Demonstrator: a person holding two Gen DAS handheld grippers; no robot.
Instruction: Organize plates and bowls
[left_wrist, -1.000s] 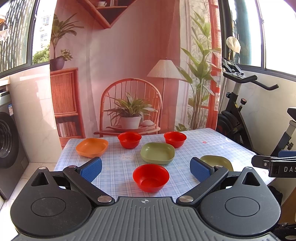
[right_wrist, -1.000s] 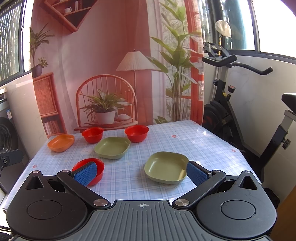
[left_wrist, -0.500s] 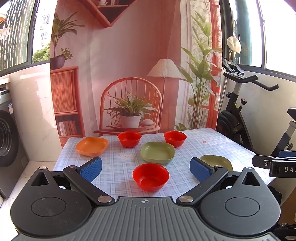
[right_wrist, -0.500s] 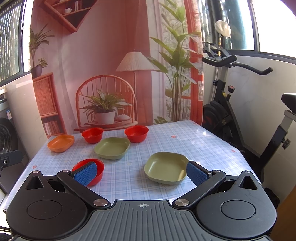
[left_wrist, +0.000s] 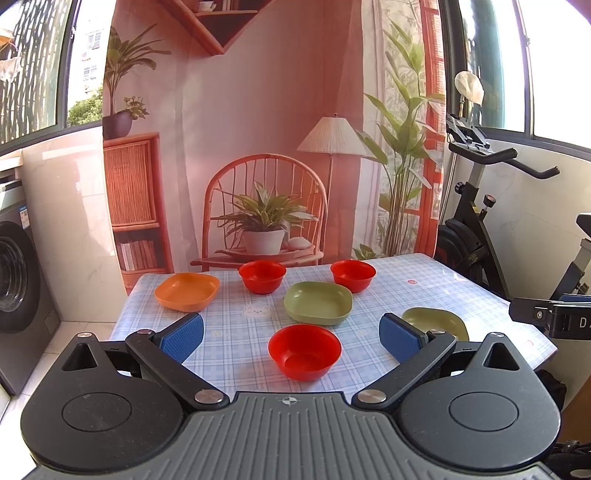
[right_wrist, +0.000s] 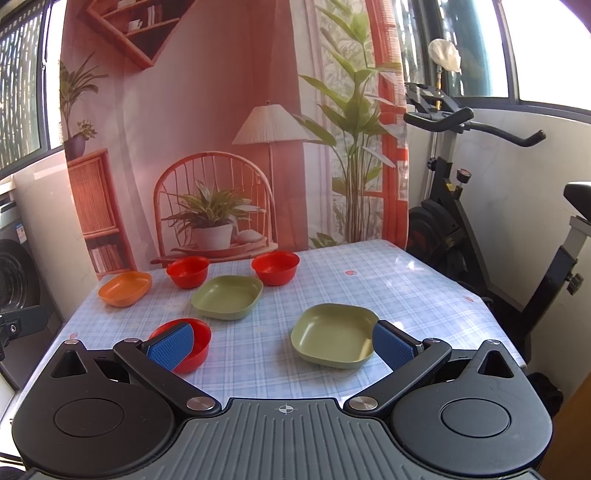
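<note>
On the checked table (left_wrist: 236, 332) stand three red bowls, two green plates and an orange plate. In the left wrist view a near red bowl (left_wrist: 304, 350) sits between my open left gripper's (left_wrist: 291, 338) pads. Behind it are a green plate (left_wrist: 318, 302), two red bowls (left_wrist: 262, 276) (left_wrist: 352, 275), and an orange plate (left_wrist: 186, 291). My right gripper (right_wrist: 282, 345) is open and empty, with the near green plate (right_wrist: 334, 345) just ahead of its right pad (right_wrist: 391, 349). The near red bowl (right_wrist: 199, 338) lies behind its left pad.
An exercise bike (right_wrist: 480, 221) stands right of the table. A washing machine (left_wrist: 18, 295) is at the left. A printed backdrop (left_wrist: 258, 147) hangs behind the table. The right gripper's body (left_wrist: 554, 321) shows at the right edge of the left wrist view.
</note>
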